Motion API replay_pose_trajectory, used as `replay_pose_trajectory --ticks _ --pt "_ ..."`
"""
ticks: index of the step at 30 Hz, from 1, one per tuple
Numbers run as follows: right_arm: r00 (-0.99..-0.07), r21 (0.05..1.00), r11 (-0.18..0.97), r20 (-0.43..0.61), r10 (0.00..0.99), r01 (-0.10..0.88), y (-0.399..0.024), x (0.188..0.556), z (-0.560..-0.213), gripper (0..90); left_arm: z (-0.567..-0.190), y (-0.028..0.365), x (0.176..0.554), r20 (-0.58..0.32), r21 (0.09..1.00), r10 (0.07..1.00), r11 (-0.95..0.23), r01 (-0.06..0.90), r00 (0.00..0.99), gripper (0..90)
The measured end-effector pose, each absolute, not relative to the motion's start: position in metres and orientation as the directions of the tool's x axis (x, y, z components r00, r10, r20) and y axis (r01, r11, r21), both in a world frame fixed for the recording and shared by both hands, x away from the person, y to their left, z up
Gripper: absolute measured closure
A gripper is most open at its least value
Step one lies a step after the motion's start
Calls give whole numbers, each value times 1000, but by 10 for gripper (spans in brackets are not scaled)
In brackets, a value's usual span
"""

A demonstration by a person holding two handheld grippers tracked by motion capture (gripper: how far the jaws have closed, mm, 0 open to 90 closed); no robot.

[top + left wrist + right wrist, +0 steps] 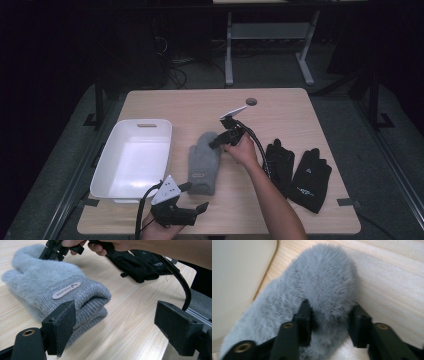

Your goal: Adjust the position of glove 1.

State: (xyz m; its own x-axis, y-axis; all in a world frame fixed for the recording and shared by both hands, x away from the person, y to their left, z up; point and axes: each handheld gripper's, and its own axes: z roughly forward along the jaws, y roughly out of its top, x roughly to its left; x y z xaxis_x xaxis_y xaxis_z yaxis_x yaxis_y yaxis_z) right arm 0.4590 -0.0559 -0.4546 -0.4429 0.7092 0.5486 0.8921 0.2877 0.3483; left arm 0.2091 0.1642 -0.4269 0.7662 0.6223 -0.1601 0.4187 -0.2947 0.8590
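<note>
Right gripper (329, 322) pinching fuzzy tip of grey mitten (204, 162), mid-desk beside the white bin (112, 172). Left gripper (120, 332) spread wide at the cuff, near edge. Risk: shallow pinch on fluff, mitten slips out on lift.

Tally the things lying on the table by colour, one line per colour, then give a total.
Grey mitten pair: 1
Black gloves: 2
White tub: 1
Total: 4
</note>
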Motion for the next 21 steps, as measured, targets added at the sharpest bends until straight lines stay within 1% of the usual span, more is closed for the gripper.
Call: replay_pose_trajectory --ticks 3,4,5,7,15,18,20,21 --pt "-449 351 292 554 701 890 -58 457 -451 717 -427 164 209 -162 858 622 -295 421 766 174" --pt "-449 351 292 554 701 890 -58 457 -451 717 -427 164 209 -162 858 622 -295 421 766 174" --pt "-465 372 296 543 699 880 -58 455 -447 742 -427 164 209 -162 857 622 -296 422 766 174" --pt "-478 388 300 541 692 872 -60 452 -443 755 -427 164 209 -180 857 620 -282 431 764 174" --pt "-501 440 274 567 654 855 -76 439 -425 776 -419 162 209 -198 862 612 -264 433 766 175" --pt "-494 457 241 588 641 856 -87 429 -413 779 -411 159 207 -207 865 594 -259 429 777 177" --pt "-498 464 239 584 641 853 -89 426 -410 779 -407 159 207 -217 863 589 -257 434 779 177" --pt "-510 487 234 574 640 842 -95 419 -404 779 -403 158 209 -221 865 586 -251 434 779 177"
